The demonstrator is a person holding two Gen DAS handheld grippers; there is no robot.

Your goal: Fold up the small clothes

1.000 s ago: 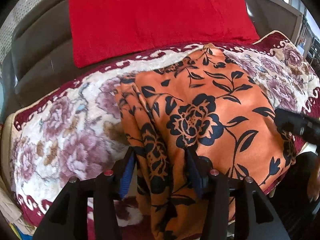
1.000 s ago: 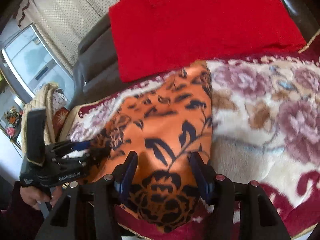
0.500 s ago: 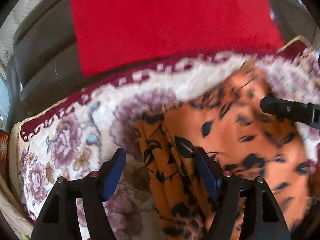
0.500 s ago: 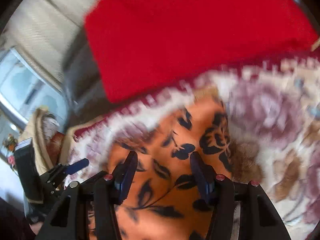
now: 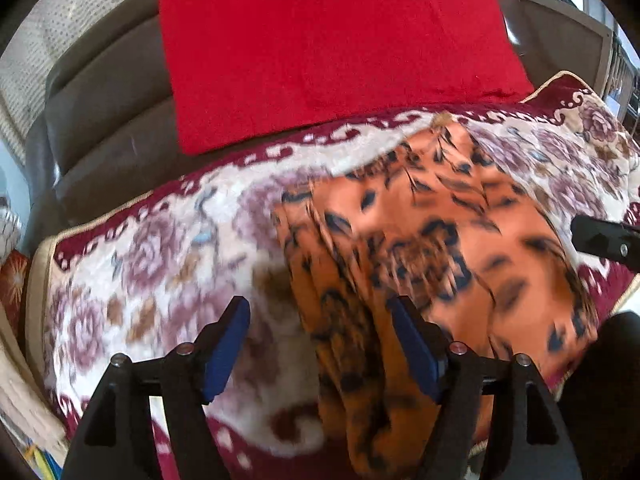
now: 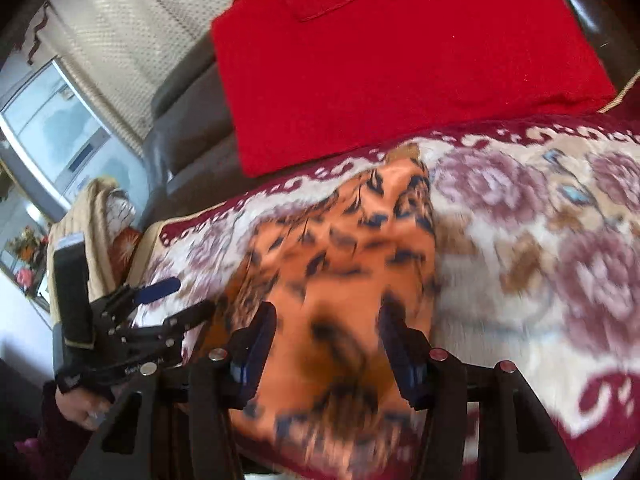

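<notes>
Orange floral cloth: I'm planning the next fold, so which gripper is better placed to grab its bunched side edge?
Probably left. The left gripper has open jaws straddling the orange floral cloth at its bunched edge. The right gripper, also open, sits over flat fabric.

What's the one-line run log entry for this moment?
left gripper: open, near bunched left edge | right gripper: open, over cloth | orange floral cloth: on floral blanket | fold: unfinished

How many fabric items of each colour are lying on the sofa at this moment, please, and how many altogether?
Orange with black floral print: 1, the orange garment
Plain red: 1, the red cloth
Cream and maroon floral: 1, the floral blanket
Total: 3
</notes>
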